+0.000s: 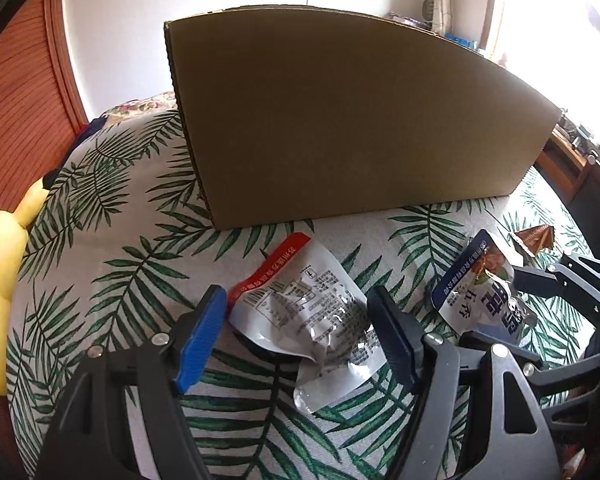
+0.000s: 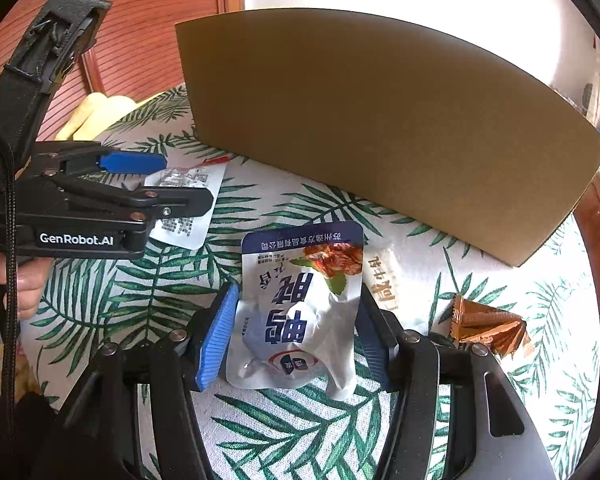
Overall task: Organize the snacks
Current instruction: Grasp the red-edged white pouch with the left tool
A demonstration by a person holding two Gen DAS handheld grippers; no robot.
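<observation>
A silver snack pouch with a red top edge (image 1: pixel 312 312) lies on the leaf-print cloth between the open blue fingers of my left gripper (image 1: pixel 296 332); it also shows in the right wrist view (image 2: pixel 184 196). A white and blue snack pouch (image 2: pixel 300 312) lies between the fingers of my right gripper (image 2: pixel 296 336), which stand close against its sides; whether they squeeze it I cannot tell. This pouch shows in the left wrist view (image 1: pixel 484 288) too. A brown cardboard box (image 1: pixel 352 120) stands behind both pouches, its near wall facing me (image 2: pixel 380 128).
A copper-brown foil wrapper (image 2: pixel 488 328) lies right of the right gripper. A pale beige sachet (image 2: pixel 384 276) lies beside the white pouch. A yellow soft object (image 1: pixel 0 264) sits at the table's left edge. Wooden slatted panel (image 2: pixel 140 20) behind.
</observation>
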